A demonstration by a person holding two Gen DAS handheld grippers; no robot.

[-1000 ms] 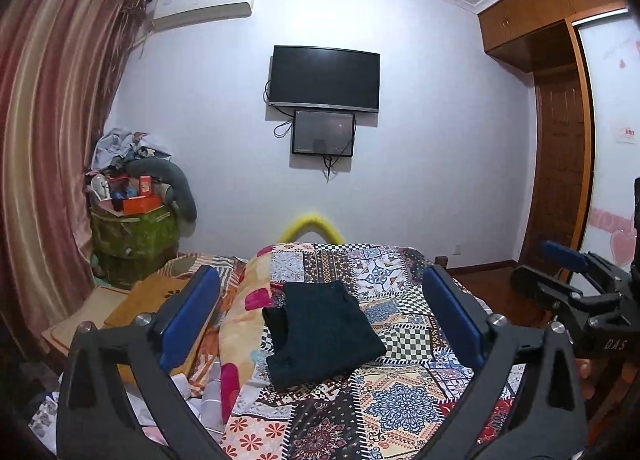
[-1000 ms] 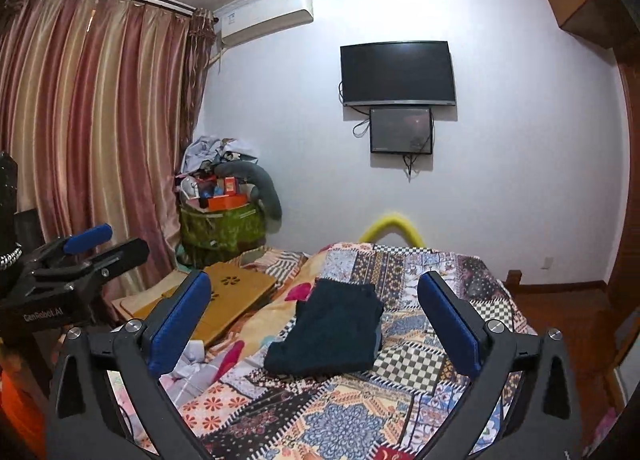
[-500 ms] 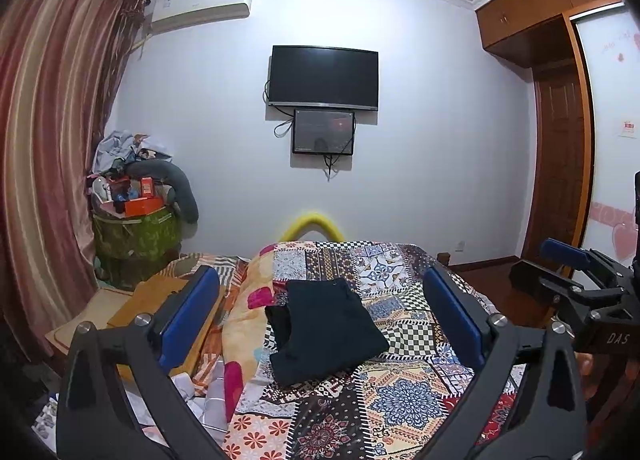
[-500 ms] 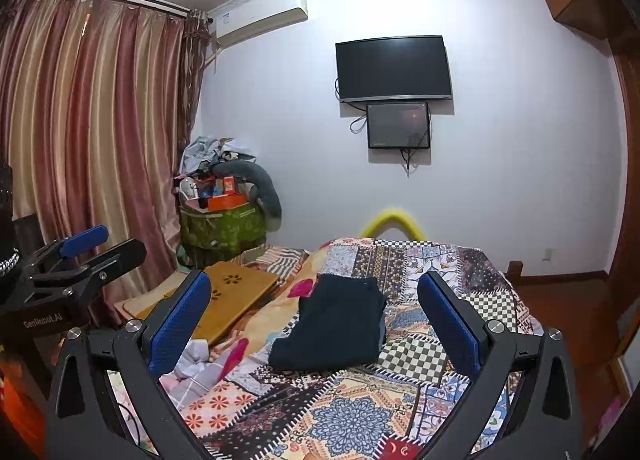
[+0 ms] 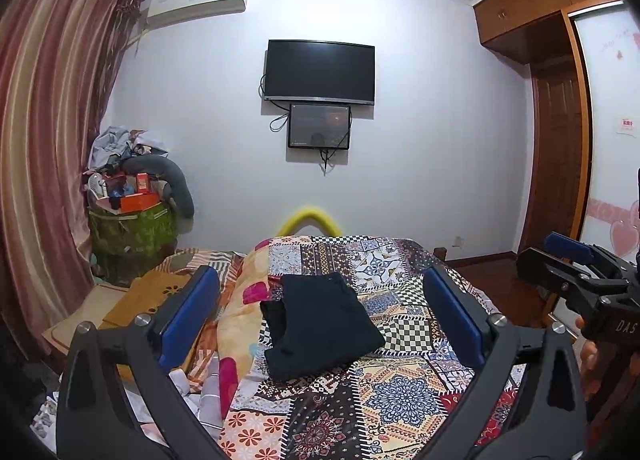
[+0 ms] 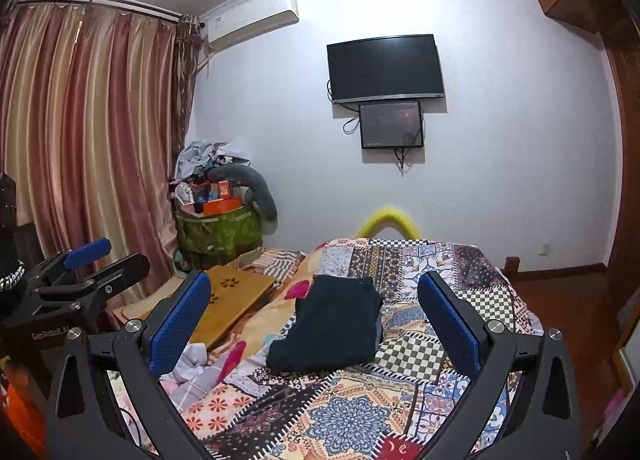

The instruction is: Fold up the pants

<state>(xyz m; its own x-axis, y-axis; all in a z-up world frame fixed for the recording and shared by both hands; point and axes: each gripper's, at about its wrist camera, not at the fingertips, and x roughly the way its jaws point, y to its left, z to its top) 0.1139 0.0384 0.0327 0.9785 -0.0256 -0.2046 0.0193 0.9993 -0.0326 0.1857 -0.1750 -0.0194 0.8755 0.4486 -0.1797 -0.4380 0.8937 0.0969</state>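
Observation:
The dark pants (image 5: 320, 324) lie folded into a compact stack on the patchwork quilt (image 5: 392, 392), also in the right wrist view (image 6: 332, 332). My left gripper (image 5: 320, 320) is open and empty, held well back from and above the bed, with the pants framed between its blue pads (image 5: 188, 316). My right gripper (image 6: 316, 324) is open and empty too, equally far back. The right gripper shows at the right edge of the left wrist view (image 5: 576, 272); the left gripper shows at the left edge of the right wrist view (image 6: 84, 272).
A wooden lap desk (image 6: 224, 300) and crumpled bedding (image 6: 192, 368) lie on the bed's left side. A green bin heaped with clutter (image 6: 220, 216) stands by the striped curtain (image 6: 80, 132). A TV (image 6: 384, 68) hangs on the far wall. A wooden wardrobe (image 5: 556, 156) is at right.
Both grippers have drawn back and lifted slightly, so the pants sit a little lower and smaller between the pads. The pants have not moved.

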